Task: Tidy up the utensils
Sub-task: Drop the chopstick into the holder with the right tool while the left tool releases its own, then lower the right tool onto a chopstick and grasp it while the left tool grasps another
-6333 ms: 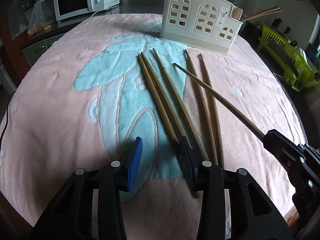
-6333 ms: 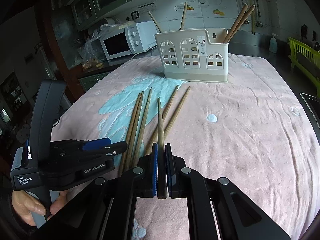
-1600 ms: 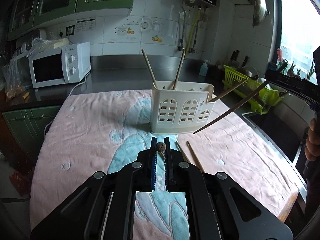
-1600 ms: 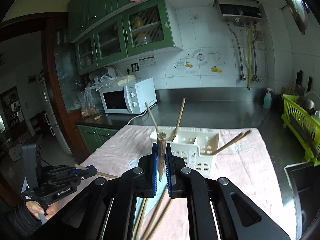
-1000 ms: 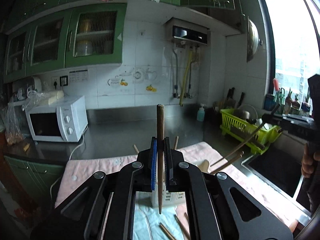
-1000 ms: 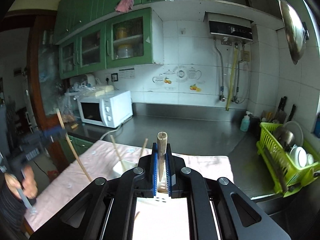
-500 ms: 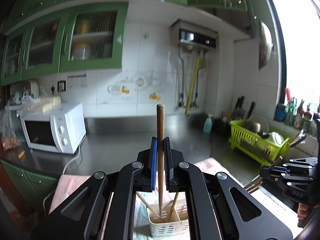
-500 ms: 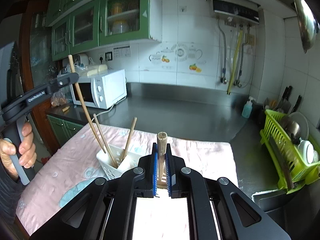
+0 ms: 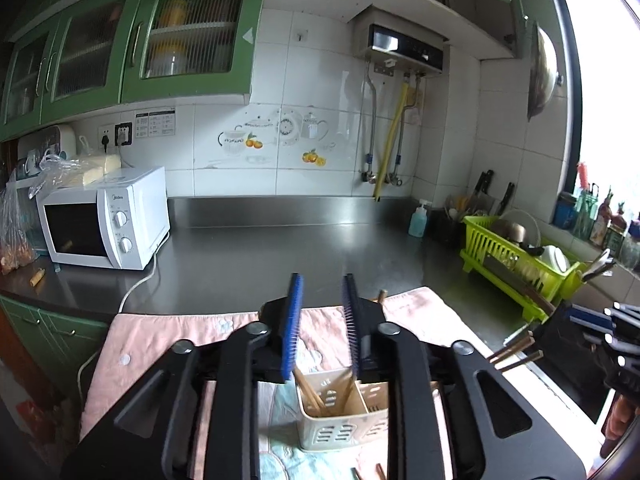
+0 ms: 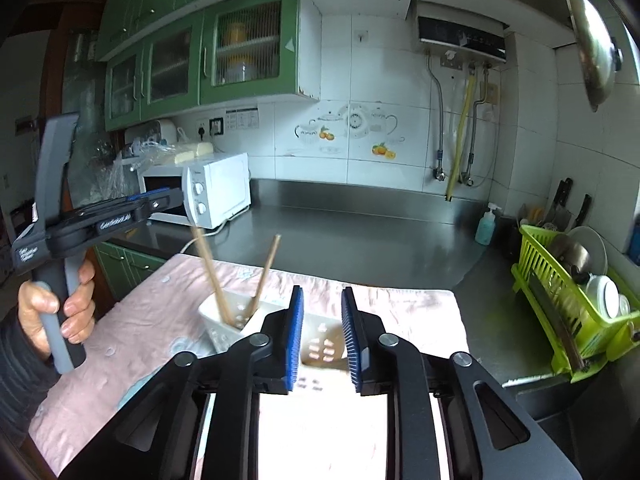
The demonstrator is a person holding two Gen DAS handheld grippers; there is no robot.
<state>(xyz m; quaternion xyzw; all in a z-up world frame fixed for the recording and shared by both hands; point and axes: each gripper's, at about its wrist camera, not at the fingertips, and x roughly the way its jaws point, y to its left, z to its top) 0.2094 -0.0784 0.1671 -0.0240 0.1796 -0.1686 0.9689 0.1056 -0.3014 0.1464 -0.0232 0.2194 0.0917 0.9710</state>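
Left wrist view: my left gripper (image 9: 322,312) is opening, empty, above the chopstick holder (image 9: 344,412); my right gripper (image 10: 322,322) likewise; microwave (image 9: 106,222) reads "Midea" at left.

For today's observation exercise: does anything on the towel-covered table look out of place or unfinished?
Yes. Two chopstick tips lie loose on the pink towel in front of the cream holder, not standing inside it like the rest.

left gripper (image 9: 322,320) and right gripper (image 10: 322,334) opening, chopsticks gone from both, hovering over holder (image 9: 340,420)
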